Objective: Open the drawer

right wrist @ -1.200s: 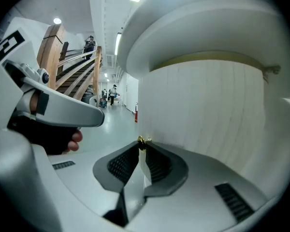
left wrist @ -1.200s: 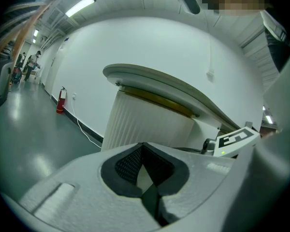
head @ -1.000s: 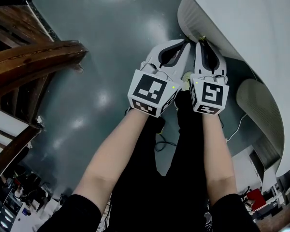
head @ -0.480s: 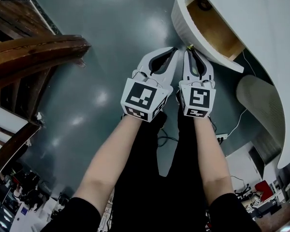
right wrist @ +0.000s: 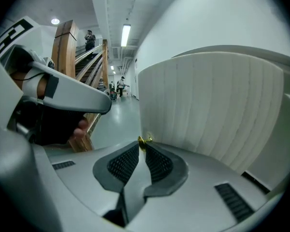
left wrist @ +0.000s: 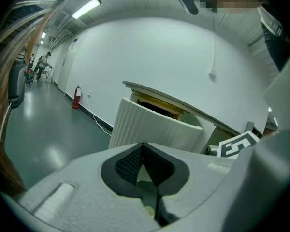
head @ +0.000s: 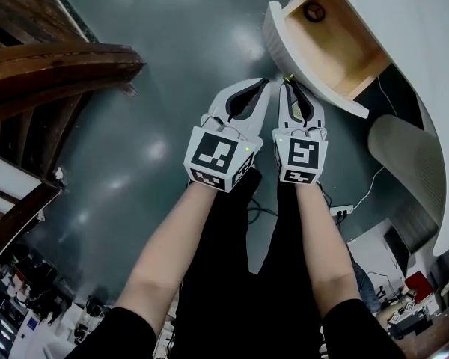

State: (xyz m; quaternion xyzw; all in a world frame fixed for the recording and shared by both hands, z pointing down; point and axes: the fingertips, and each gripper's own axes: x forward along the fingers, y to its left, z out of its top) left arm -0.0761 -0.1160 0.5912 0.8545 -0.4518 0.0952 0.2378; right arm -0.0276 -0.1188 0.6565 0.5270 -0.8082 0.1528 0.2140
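Observation:
The drawer (head: pixel 325 43) stands pulled out of the white curved desk (head: pixel 404 21), showing its wooden inside and a small round dark thing (head: pixel 313 11). Its ribbed white front (head: pixel 278 32) carries a small brass knob (head: pixel 288 80). My right gripper (head: pixel 289 85) is shut on that knob, seen between its tips in the right gripper view as the knob (right wrist: pixel 144 140) against the ribbed front (right wrist: pixel 212 105). My left gripper (head: pixel 263 84) is shut on nothing, close beside the right one, below the ribbed front (left wrist: pixel 154 129).
Dark wooden stair rails (head: pixel 52 73) fill the left side. A ribbed white pedestal (head: pixel 404 163) stands under the desk at right, with a cable and socket strip (head: pixel 340 213) on the glossy floor (head: pixel 172 43). A fire extinguisher (left wrist: pixel 76 96) stands by the far wall.
The drawer, shut a second ago, has slid out with my right gripper on its knob. Both grippers have drawn back toward me together.

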